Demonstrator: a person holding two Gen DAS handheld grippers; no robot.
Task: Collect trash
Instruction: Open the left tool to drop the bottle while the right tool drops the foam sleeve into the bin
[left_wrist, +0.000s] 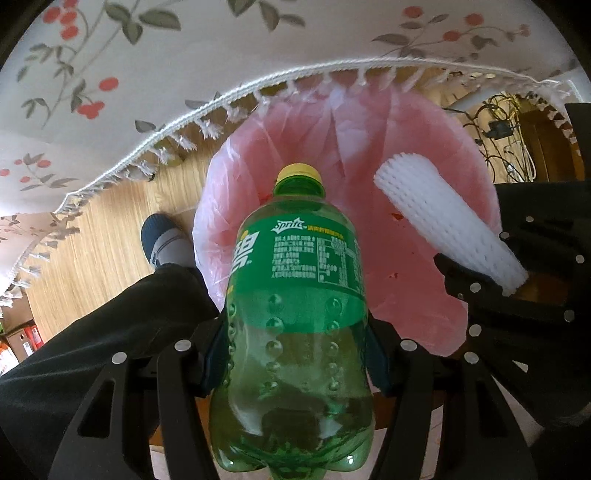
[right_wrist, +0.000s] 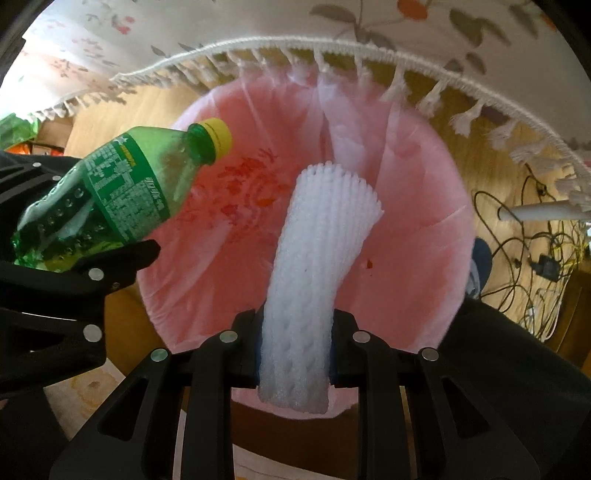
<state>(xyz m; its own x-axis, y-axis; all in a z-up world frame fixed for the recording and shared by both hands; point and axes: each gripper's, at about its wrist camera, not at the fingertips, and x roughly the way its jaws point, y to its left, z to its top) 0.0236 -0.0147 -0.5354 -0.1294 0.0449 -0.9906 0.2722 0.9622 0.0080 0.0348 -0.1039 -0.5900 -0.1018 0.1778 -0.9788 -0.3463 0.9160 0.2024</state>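
Observation:
My left gripper (left_wrist: 297, 354) is shut on a green Sprite bottle (left_wrist: 295, 295) with a yellow cap, held over the bin lined with a pink bag (left_wrist: 288, 133). The bottle also shows in the right wrist view (right_wrist: 110, 195), at the left, with the left gripper (right_wrist: 74, 266) around it. My right gripper (right_wrist: 295, 347) is shut on a white foam net sleeve (right_wrist: 314, 258), which points into the pink bag (right_wrist: 406, 229). The sleeve and the right gripper (left_wrist: 491, 269) show at the right of the left wrist view, the sleeve (left_wrist: 436, 210) over the bag's rim.
A floral tablecloth with a white fringe (left_wrist: 192, 122) hangs beyond the bin. The floor is wood (left_wrist: 103, 236). My leg and socked foot (left_wrist: 166, 240) stand left of the bin. Tangled cables (right_wrist: 535, 251) lie on the floor to the right.

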